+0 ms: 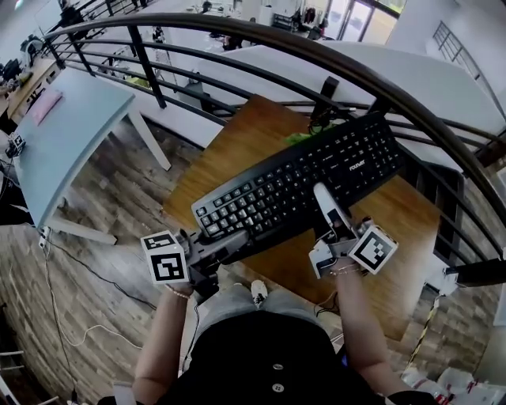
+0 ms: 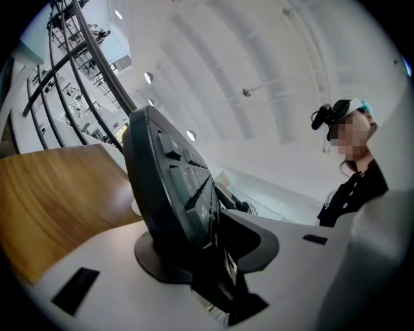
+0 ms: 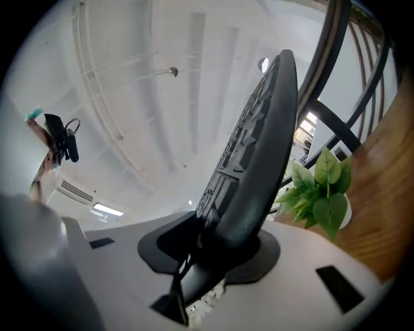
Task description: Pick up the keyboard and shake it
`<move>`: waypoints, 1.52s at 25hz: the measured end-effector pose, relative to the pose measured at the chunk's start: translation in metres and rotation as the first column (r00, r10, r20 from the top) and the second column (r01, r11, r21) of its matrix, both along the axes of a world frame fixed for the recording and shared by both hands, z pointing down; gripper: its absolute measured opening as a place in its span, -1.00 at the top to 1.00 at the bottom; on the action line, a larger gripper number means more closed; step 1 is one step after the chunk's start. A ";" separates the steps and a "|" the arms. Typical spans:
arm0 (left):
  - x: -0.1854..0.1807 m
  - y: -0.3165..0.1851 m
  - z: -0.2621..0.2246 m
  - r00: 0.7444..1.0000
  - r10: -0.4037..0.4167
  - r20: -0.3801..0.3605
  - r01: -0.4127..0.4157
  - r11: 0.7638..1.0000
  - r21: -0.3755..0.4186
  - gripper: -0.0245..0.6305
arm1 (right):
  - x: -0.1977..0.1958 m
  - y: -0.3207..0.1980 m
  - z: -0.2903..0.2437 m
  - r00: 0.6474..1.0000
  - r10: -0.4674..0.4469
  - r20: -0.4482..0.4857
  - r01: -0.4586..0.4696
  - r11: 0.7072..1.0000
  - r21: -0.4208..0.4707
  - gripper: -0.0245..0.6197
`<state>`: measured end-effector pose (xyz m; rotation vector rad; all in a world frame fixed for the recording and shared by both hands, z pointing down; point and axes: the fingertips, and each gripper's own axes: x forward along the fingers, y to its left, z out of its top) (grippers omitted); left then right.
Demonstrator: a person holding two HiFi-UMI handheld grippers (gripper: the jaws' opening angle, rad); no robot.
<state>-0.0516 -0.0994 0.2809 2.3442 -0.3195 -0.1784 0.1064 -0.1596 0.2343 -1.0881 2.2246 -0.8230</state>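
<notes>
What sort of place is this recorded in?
Probably an office or lab mezzanine: a curved dark railing runs past the wooden desk, the black keyboard is held over it, and a pale worktable stands alongside on plank flooring.

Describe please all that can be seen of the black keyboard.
The keyboard is black, full-size, plastic-looking, with white key legends and a number pad. It is held diagonal in the head view, keys up, over the wooden table. The left gripper and right gripper both clamp its near edge.
</notes>
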 end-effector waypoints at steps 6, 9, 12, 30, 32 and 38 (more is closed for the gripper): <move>0.002 0.002 0.084 0.998 -0.016 -0.067 0.020 0.998 0.059 0.53 | -0.003 0.003 0.069 0.998 -0.032 -0.056 0.035 0.998 0.054 0.50; -0.003 -0.002 0.080 0.997 -0.025 -0.074 0.034 0.993 0.115 0.51 | -0.009 0.003 0.061 0.998 -0.044 -0.053 0.049 0.993 0.108 0.50; -0.004 -0.001 0.071 0.996 -0.029 -0.081 0.042 0.987 0.155 0.51 | -0.010 0.007 0.048 0.997 -0.046 -0.055 0.054 0.986 0.155 0.51; -0.013 -0.003 0.058 0.992 -0.035 -0.117 0.077 0.923 0.377 0.51 | -0.022 0.019 0.022 0.993 -0.083 -0.088 0.108 0.937 0.332 0.52; -0.012 -0.005 0.058 0.992 -0.037 -0.123 0.083 0.914 0.397 0.51 | -0.023 0.019 0.021 0.992 -0.083 -0.094 0.111 0.930 0.349 0.52; -0.009 -0.004 0.064 0.988 -0.035 -0.151 0.097 0.902 0.420 0.51 | -0.022 0.022 0.021 0.988 -0.083 -0.131 0.128 0.915 0.382 0.52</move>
